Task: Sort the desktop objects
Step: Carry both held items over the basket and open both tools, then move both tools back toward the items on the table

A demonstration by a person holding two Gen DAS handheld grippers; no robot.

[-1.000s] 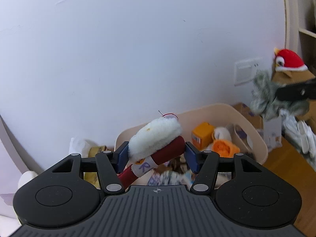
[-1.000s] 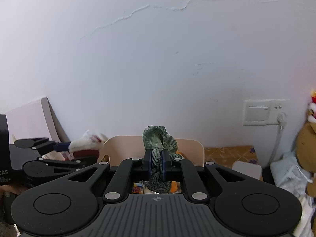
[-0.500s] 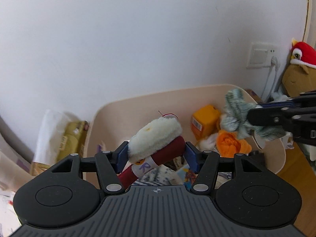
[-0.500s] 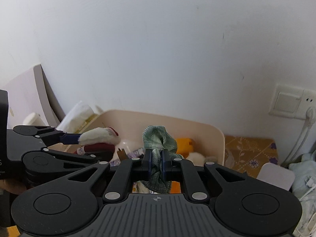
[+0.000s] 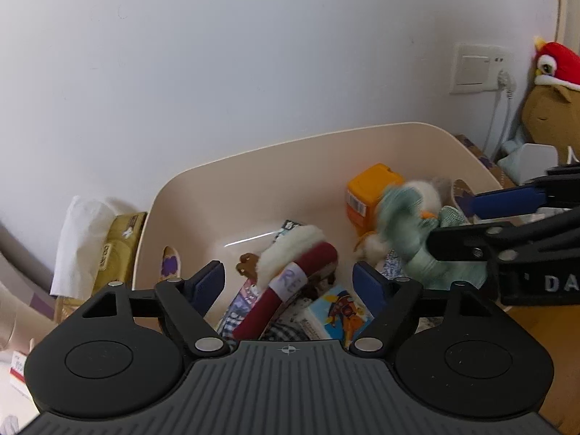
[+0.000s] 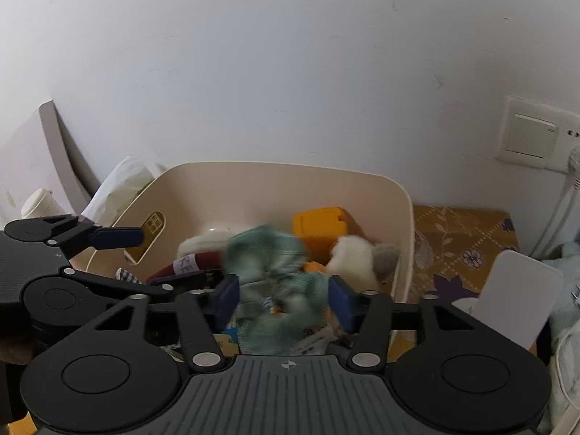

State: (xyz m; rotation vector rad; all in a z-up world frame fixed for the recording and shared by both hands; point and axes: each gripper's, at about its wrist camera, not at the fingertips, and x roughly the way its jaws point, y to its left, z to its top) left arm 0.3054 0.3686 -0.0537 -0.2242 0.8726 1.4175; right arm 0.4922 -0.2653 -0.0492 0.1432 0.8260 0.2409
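The green cloth (image 6: 275, 275) is motion-blurred in both views; its outline cannot be made out, and whether it touches either pad of the right tongs (image 6: 282, 302) cannot be told. The housing of each unit hides the near rim of the beige bin (image 5: 297, 141) along the bottom of its own frame. In the left wrist view the right tongs enter from the right edge and are cut off there.

Left tongs (image 5: 289, 282): jaws wide apart, nothing between the pads in contact. The red-handled fleece roller (image 5: 290, 272) lies just beyond them inside the bin, tilted, resting on printed packets (image 5: 337, 315).

Right tongs: jaws wide apart, green cloth in the gap, above the bin interior at lower centre of the right wrist view.

Bin contents:
- orange box (image 5: 369, 188), upper right of the interior
- white plush toy (image 6: 353, 257), right of the cloth
- fleece roller and printed packets

Outside the bin: a tissue pack (image 5: 116, 250) at its left wall; a wall socket (image 5: 478, 69) and a red-capped plush (image 5: 554, 69) in the upper right of the left wrist view.
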